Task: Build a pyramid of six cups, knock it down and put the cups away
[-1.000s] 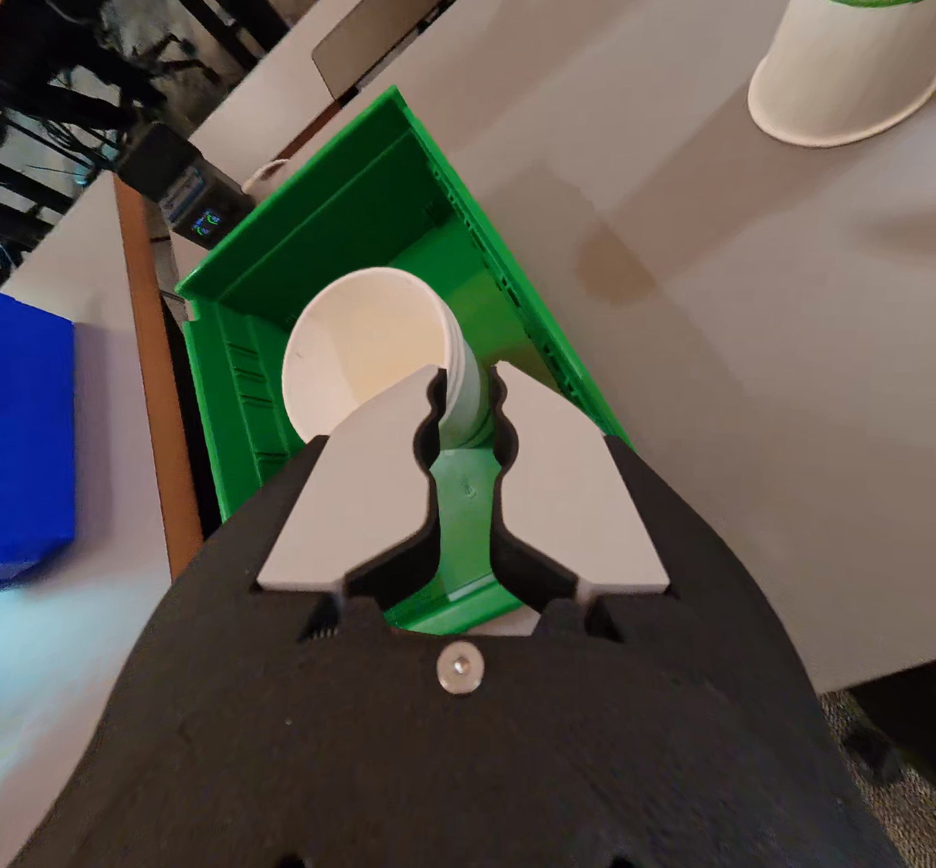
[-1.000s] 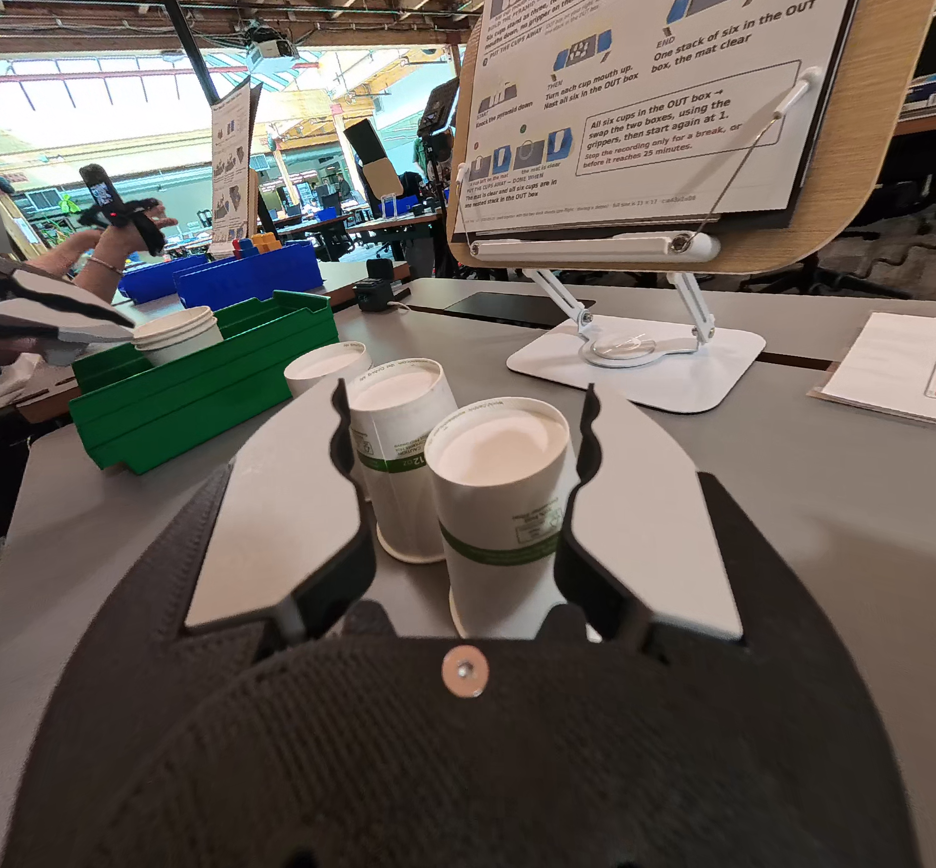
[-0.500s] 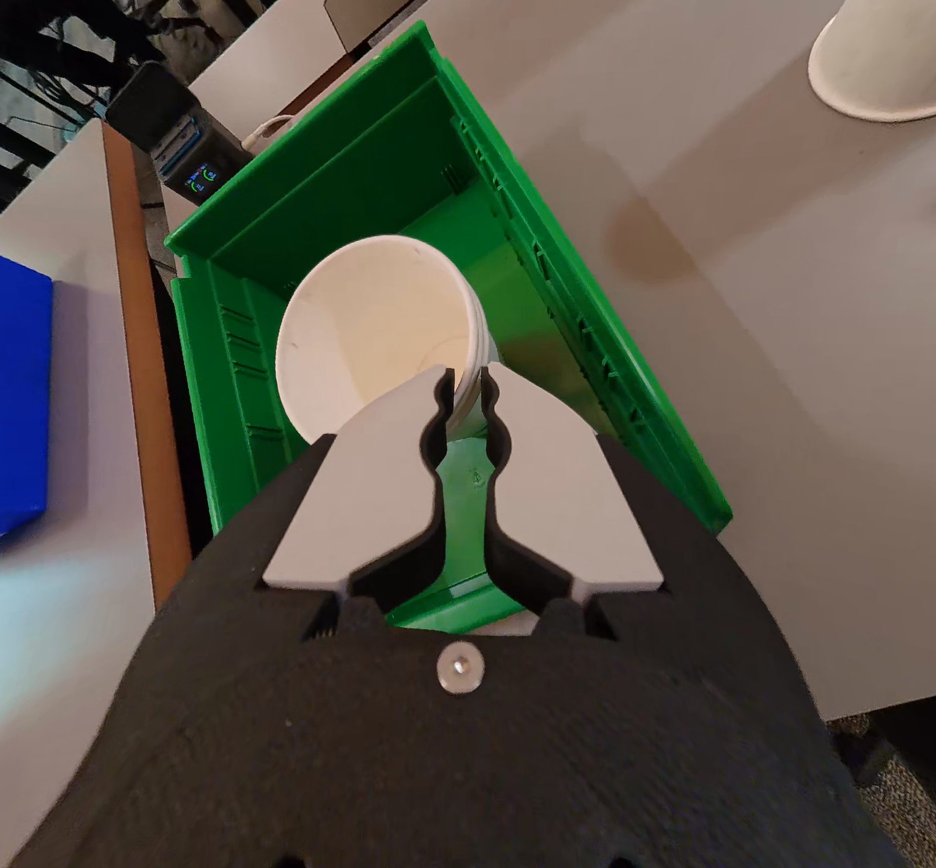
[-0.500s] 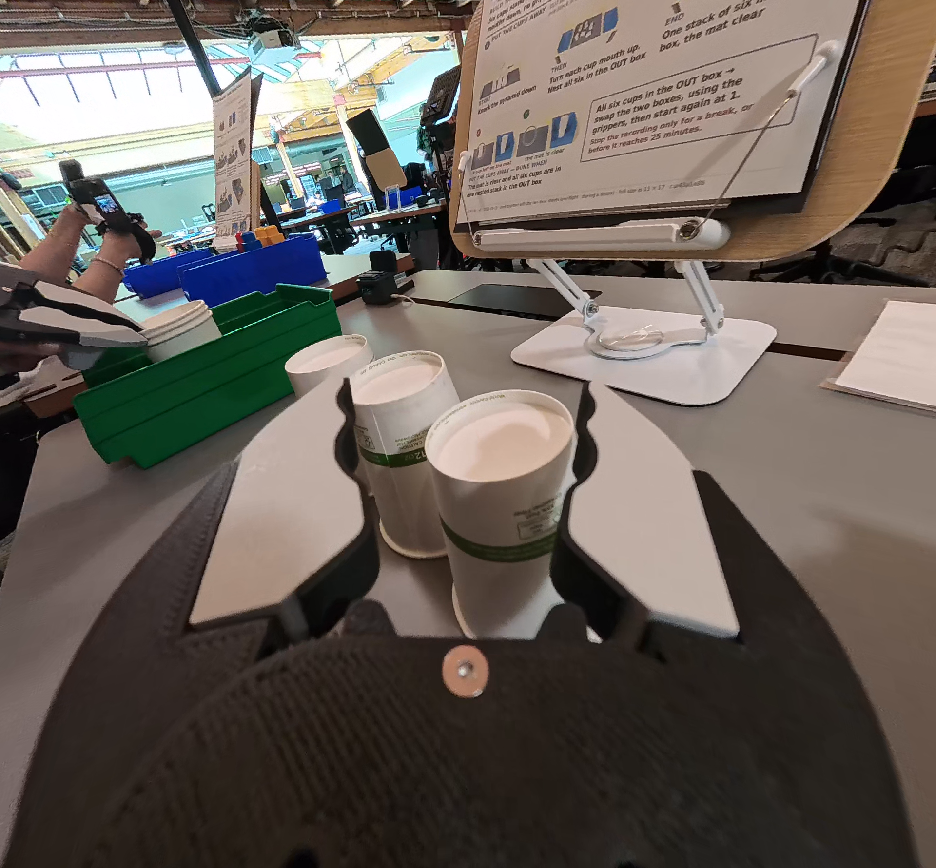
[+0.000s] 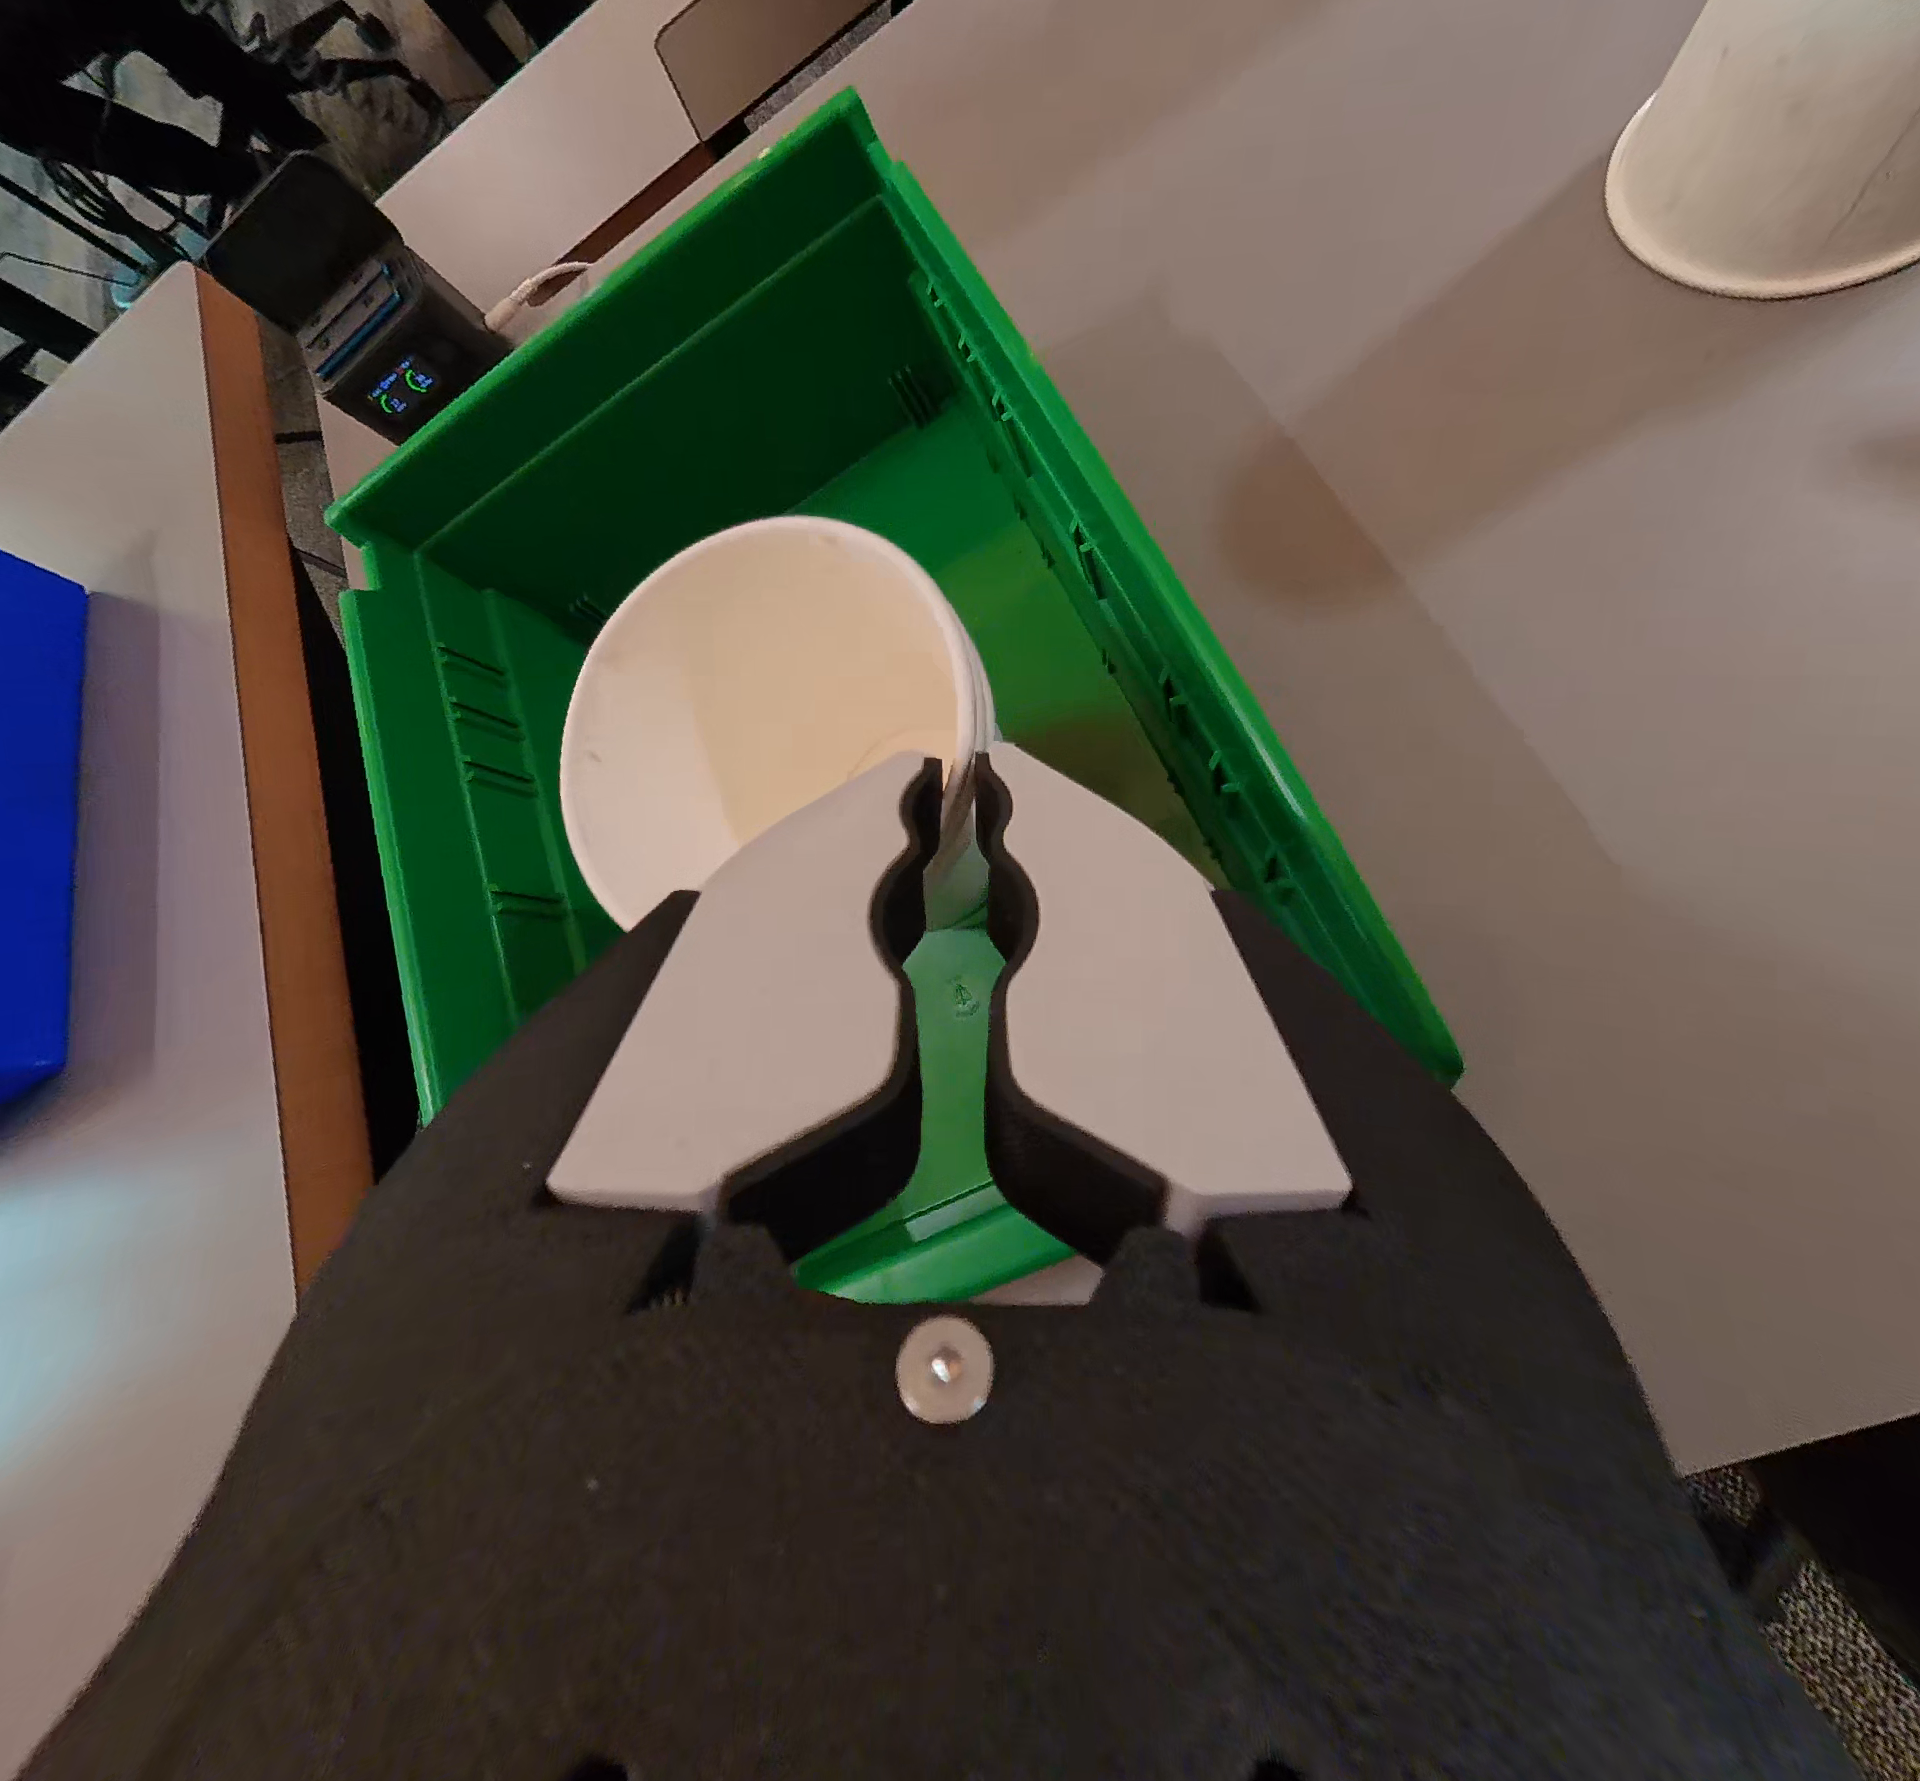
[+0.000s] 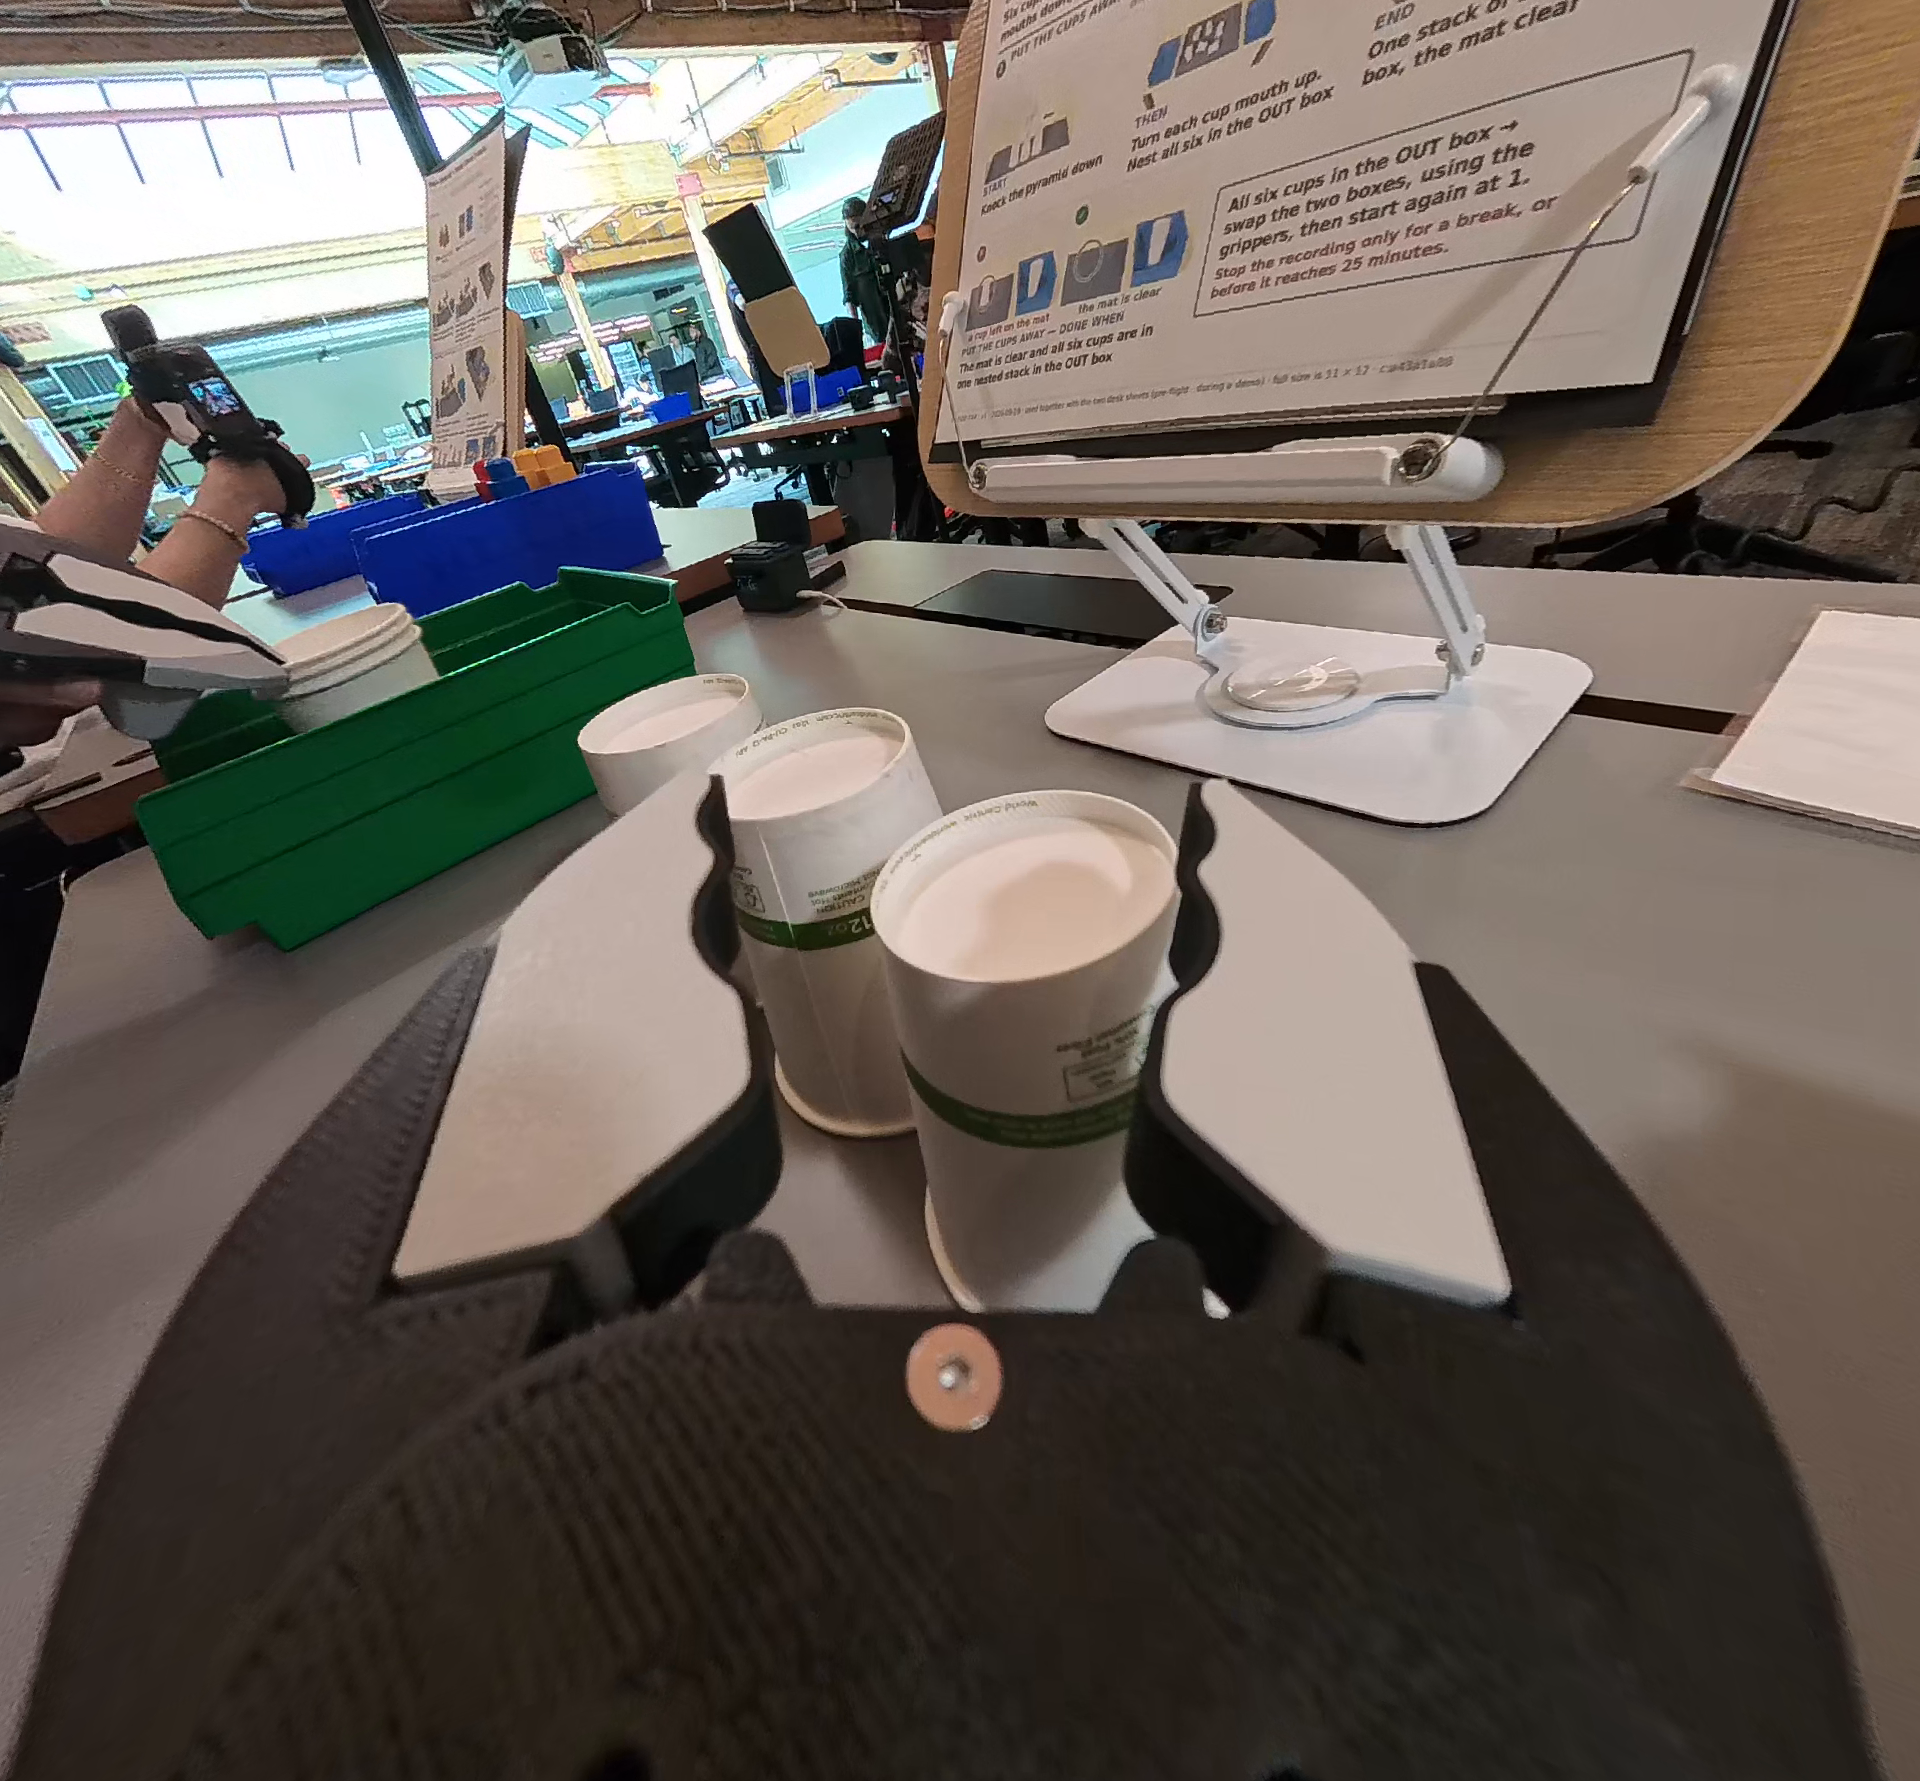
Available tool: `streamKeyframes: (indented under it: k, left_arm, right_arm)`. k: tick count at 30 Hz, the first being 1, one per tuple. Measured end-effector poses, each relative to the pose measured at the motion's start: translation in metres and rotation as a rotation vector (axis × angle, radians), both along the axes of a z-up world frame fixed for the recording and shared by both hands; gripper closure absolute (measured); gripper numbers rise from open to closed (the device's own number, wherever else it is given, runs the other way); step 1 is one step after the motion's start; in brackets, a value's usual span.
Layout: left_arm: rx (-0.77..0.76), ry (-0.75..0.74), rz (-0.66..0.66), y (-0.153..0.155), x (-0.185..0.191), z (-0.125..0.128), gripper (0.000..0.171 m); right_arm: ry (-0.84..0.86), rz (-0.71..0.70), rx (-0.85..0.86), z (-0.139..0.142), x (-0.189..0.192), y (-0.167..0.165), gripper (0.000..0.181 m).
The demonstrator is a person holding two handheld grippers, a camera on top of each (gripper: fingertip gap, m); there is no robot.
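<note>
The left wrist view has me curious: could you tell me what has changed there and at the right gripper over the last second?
The left gripper has narrowed its grip on the wall of the nested stack of white paper cups, which stays mouth-up over the green plastic bin. The right gripper stays open around the nearest upside-down white paper cup with a green band; the upside-down cups have not moved.
</note>
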State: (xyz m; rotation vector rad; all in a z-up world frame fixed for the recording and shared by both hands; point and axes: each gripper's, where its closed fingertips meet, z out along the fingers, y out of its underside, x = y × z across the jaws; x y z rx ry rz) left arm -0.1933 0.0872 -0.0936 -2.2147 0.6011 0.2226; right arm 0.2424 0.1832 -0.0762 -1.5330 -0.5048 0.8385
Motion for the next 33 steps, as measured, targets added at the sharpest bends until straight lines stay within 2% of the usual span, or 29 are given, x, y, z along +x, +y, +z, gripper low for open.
streamKeyframes:
  k: [8, 17, 20, 29, 33]
  left_arm:
    - [0.02, -0.016, 0.058, 0.006, -0.008, 0.006, 0.166]
    - [0.227, -0.041, 0.15, 0.015, -0.018, 0.053, 0.166]
    - [0.235, -0.07, 0.149, 0.014, -0.015, 0.057, 0.166]
    - [0.251, 0.008, 0.13, 0.016, -0.009, 0.059, 0.166]
    - [0.329, 0.049, 0.152, 0.017, -0.008, 0.077, 0.166]
  right_arm:
    - [-0.003, -0.001, -0.002, -0.001, 0.0, 0.0, 0.099]
    - [-0.004, -0.001, -0.006, -0.002, 0.0, 0.001, 0.099]
    - [-0.004, -0.001, -0.006, -0.002, 0.0, 0.001, 0.099]
    - [-0.003, -0.003, -0.005, -0.001, 0.0, 0.001, 0.1]
    - [-0.008, -0.008, -0.006, -0.002, 0.0, 0.002, 0.101]
